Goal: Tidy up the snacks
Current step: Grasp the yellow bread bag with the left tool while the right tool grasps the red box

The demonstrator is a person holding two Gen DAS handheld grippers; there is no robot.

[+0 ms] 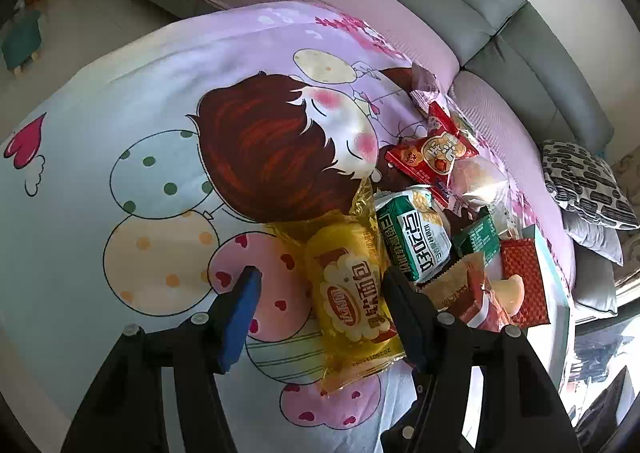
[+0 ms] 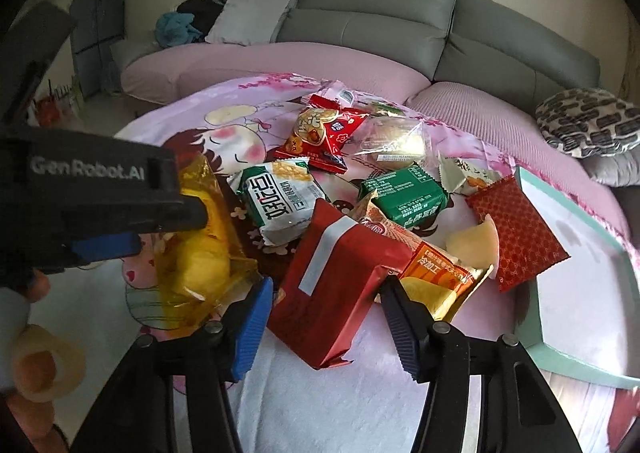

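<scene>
Down at the bottom of the left wrist view, the left gripper (image 1: 320, 289) hovers with its jaws apart on either side of a yellow bread packet (image 1: 352, 293); the pads stand clear of the wrapper, so nothing is gripped. That packet lies flat on the cartoon-printed cloth (image 1: 120, 133), at the left end of the snack pile.

Over in the right wrist view, the right gripper (image 2: 326, 293) has its jaws apart too, flanking the near end of a big red packet (image 2: 336, 277) in the lower middle of the frame; whether the pads touch it I cannot tell. Left of it, the same yellow packet shows under the other gripper's black body.

Up the middle of the frame sit a green-and-white packet (image 2: 276, 201), a dark green one (image 2: 404, 193), a red biscuit bag (image 2: 320, 133) and a clear-wrapped pastry (image 2: 396, 141). At the right, a red patterned sachet (image 2: 516, 229) rests against the mint-rimmed tray (image 2: 532, 181). A grey sofa (image 2: 380, 21) fills the top.
</scene>
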